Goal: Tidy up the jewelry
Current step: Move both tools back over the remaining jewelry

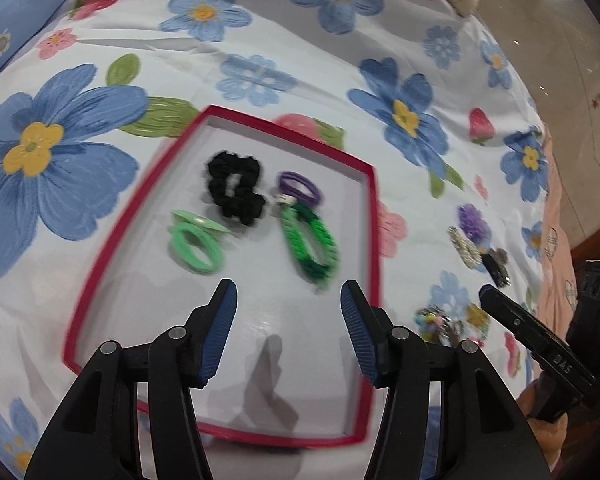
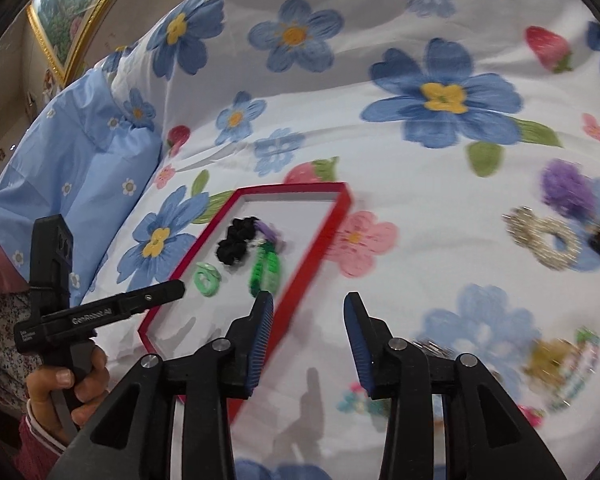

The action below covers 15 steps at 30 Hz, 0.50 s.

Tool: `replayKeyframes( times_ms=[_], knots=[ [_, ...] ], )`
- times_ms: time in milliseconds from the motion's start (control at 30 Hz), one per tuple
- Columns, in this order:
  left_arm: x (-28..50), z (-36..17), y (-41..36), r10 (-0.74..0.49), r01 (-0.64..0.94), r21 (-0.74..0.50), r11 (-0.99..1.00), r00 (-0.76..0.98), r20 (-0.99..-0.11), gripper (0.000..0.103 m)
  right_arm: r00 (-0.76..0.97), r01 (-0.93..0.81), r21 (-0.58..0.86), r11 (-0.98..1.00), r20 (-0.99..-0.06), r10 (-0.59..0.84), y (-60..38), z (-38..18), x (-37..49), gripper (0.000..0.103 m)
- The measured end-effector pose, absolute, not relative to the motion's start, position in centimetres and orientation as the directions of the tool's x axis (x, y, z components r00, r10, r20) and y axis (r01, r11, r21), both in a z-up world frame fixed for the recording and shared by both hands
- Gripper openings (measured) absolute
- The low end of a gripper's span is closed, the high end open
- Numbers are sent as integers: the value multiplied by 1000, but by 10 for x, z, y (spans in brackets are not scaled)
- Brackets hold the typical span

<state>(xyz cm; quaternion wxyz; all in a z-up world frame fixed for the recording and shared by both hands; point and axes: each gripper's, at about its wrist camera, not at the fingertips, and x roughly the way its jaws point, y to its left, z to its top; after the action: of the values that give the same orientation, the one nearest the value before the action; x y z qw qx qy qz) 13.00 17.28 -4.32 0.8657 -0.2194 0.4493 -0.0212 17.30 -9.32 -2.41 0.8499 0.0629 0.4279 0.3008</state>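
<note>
Four hair ties in red tray, beyond empty, parted jaws

Red-rimmed tray lying flat at centre frame, holding a black scrunchie, purple hair tie, braided green band and mint hair tie, purple scrunchie and silvery scrunchie sitting at right on the bedspread.

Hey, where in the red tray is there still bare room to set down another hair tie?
The red tray is free along its near half, below the light green hair tie and the green braided tie. The far middle is crowded: the black scrunchie and the purple hair tie sit close together.
</note>
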Motion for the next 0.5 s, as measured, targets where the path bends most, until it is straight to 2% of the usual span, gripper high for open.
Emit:
replayKeyframes(
  times_ms=[500],
  knots=[
    [116, -26, 97, -310, -14, -386, 922, 571, -760, 55, 539, -292, 352, 889, -708, 457, -207, -32, 139, 39]
  ],
)
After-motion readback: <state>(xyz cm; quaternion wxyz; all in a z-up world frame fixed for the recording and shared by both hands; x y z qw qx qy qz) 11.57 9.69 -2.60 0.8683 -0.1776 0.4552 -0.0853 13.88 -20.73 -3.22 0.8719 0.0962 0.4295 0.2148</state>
